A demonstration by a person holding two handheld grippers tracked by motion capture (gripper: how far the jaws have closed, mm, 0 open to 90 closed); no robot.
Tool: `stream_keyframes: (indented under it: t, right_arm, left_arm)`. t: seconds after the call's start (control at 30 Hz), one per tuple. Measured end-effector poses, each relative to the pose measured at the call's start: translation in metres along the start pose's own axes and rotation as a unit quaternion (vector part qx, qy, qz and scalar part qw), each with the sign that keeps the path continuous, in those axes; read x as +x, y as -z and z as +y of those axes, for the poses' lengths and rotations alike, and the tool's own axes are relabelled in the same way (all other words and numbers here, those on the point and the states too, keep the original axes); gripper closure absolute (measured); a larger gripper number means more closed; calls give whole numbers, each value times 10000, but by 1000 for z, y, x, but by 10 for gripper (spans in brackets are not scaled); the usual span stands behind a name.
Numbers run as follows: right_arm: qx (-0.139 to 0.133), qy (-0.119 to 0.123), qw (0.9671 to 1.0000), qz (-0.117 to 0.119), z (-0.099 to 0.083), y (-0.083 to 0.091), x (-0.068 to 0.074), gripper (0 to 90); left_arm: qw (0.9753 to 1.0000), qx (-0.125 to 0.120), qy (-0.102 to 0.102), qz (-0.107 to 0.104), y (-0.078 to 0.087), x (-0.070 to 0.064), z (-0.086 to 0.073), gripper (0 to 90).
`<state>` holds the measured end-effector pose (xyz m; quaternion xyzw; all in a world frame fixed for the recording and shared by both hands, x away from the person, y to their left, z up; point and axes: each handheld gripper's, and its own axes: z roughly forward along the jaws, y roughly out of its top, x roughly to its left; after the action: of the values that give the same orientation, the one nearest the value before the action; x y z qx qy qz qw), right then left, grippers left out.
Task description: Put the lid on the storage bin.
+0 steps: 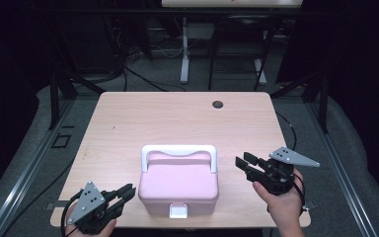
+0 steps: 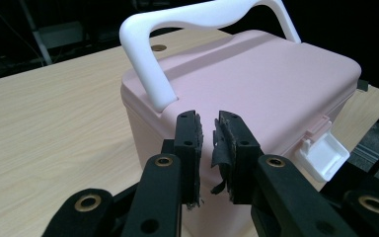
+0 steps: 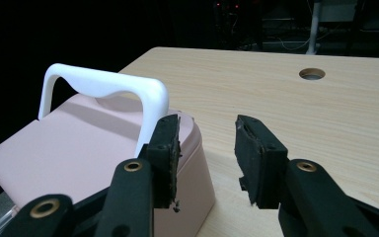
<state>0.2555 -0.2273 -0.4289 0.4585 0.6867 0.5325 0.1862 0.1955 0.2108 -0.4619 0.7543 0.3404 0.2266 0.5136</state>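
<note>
Bright table, dark surroundings, sharp focus

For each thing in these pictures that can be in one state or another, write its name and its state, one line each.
pink box: lid closed, standing upright on the table.
white handle: raised upright over the lid.
white latch: down at the box's front.
left gripper: jaws nearly closed, a narrow gap, holding nothing.
right gripper: jaws open, holding nothing.
</note>
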Motion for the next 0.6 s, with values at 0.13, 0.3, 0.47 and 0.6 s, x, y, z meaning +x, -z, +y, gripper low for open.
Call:
stream_keyframes:
  t: [0.13,0.3,0.47,0.6]
  right_arm:
    - [18,25,10000,-23,-1,-1,0,611]
    - [-18,-2,10000,-46,-1,0,-2,611]
    - [-5,-28,10000,-44,-1,-1,-3,611]
    - [31,-11,10000,-33,-2,-3,-2,610]
  left_arm:
    - [9999,8,81,59,0,6,-2,771]
    - [9996,54,213,152,2,17,-2,738]
    - [9989,91,424,198,-1,30,-1,684]
    - [9985,100,476,268,-5,36,1,643]
